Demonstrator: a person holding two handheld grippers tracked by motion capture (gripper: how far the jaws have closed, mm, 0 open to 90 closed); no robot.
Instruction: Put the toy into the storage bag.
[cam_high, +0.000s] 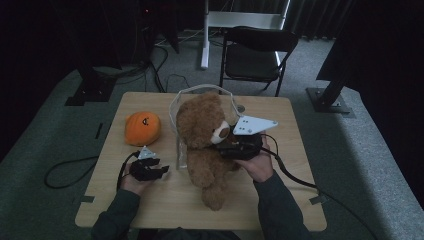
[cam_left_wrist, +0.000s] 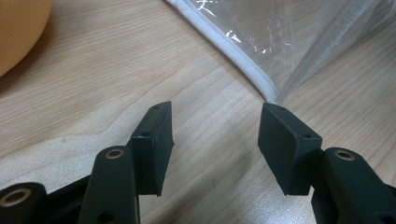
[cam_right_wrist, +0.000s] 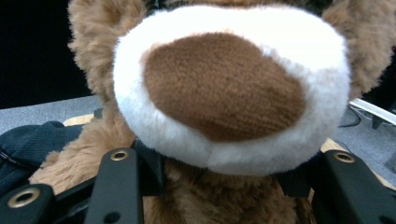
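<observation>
Right tool (cam_right_wrist: 219, 179) grips the bear (cam_high: 202, 145) by the neck, lifting it toward the clear bag (cam_high: 180, 107); left tool (cam_left_wrist: 215, 149), open and empty, should hold the bag's rim next.

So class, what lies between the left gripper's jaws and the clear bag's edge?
Only bare wood of the table, in the left gripper view: the open left gripper stops just short of the bag.

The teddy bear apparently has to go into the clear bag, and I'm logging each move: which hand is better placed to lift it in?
Right. The right tongs already clasp the teddy bear below its muzzle, beside the clear bag. The left tongs are open over bare table.
</observation>
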